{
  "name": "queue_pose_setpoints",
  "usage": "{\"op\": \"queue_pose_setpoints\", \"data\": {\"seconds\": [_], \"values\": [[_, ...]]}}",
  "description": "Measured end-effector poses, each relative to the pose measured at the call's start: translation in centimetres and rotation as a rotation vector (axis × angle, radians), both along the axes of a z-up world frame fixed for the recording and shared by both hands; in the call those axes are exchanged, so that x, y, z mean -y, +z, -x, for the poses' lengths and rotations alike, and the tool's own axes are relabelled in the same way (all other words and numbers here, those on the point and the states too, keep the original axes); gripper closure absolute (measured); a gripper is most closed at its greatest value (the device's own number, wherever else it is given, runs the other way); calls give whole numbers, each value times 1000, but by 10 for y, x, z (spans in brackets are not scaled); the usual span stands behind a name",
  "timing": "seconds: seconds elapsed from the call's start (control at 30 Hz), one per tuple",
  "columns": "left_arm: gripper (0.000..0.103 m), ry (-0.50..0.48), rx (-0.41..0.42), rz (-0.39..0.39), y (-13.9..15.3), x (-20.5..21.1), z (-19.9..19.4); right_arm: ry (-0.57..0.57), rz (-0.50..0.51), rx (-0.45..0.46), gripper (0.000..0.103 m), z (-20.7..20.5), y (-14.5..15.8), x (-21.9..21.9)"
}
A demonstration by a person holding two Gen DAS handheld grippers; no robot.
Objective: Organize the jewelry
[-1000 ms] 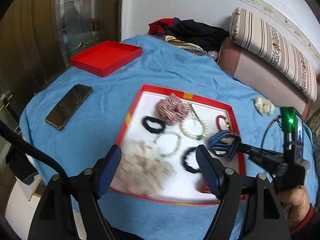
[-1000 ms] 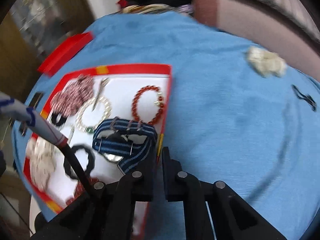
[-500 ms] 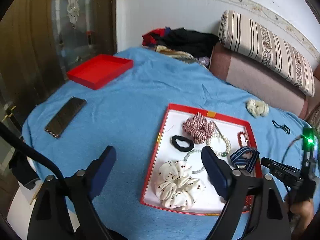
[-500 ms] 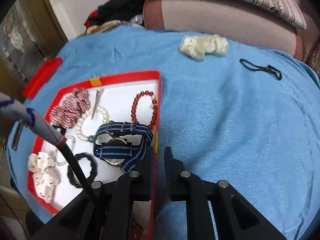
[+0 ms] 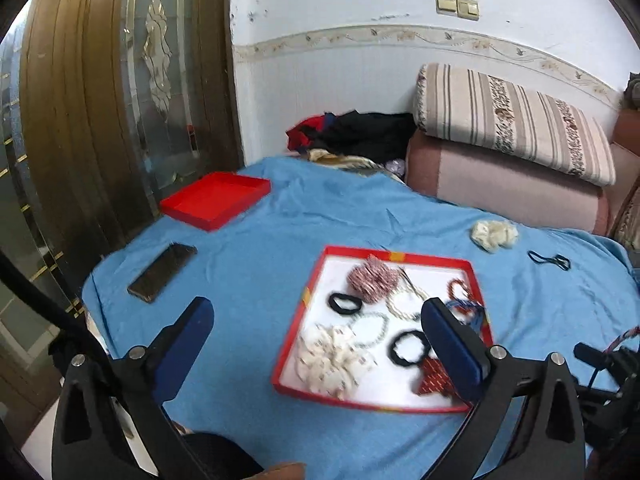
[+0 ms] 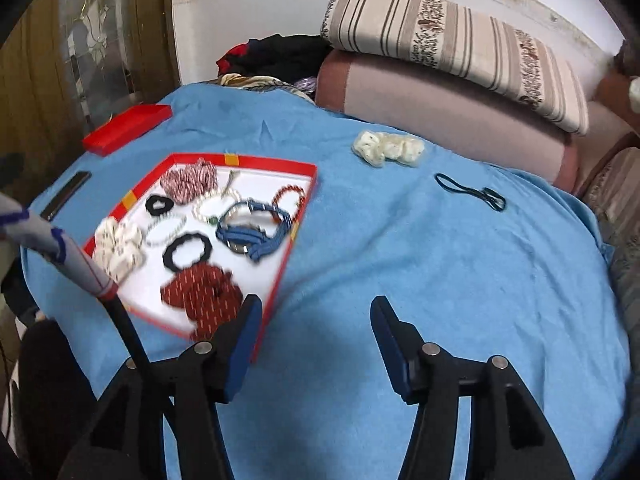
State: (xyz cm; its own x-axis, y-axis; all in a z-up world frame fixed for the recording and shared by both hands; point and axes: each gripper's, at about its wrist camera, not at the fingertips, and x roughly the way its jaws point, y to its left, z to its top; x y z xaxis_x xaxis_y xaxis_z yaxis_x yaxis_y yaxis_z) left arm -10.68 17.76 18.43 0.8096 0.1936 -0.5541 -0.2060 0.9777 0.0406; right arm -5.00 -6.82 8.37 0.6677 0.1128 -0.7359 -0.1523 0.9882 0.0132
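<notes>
Two black hair ties (image 6: pixel 187 250) in red tray (image 6: pixel 276 168)

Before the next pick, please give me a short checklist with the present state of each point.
1. right gripper jaws open, nothing between: ok; they have just been opening.
2. left gripper jaws open, nothing held: ok.
3. Cream scrunchie in red box: not ok, lies on blue cloth.
4. Thin black band in box: not ok, on cloth.
5. Striped watch in box: ok.
</notes>
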Motion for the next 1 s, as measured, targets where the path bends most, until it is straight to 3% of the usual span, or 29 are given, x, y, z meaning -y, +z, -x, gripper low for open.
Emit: {"op": "queue_pose_setpoints", "data": {"seconds": [0.13, 0.23, 0.57, 1.0], "values": [[0, -34, -100, 47, -15, 11, 7, -11, -52, -4, 41, 12, 3, 5], [0, -40, -147, 25, -26, 22, 12, -18, -69, 17, 37, 20, 10, 8], [0, -76, -217, -12, -43, 50, 22, -52, -92, 9, 35, 32, 4, 13], [0, -88, -280, 14, -60, 51, 17, -56, -62, -14, 31, 33, -6, 8]]}}
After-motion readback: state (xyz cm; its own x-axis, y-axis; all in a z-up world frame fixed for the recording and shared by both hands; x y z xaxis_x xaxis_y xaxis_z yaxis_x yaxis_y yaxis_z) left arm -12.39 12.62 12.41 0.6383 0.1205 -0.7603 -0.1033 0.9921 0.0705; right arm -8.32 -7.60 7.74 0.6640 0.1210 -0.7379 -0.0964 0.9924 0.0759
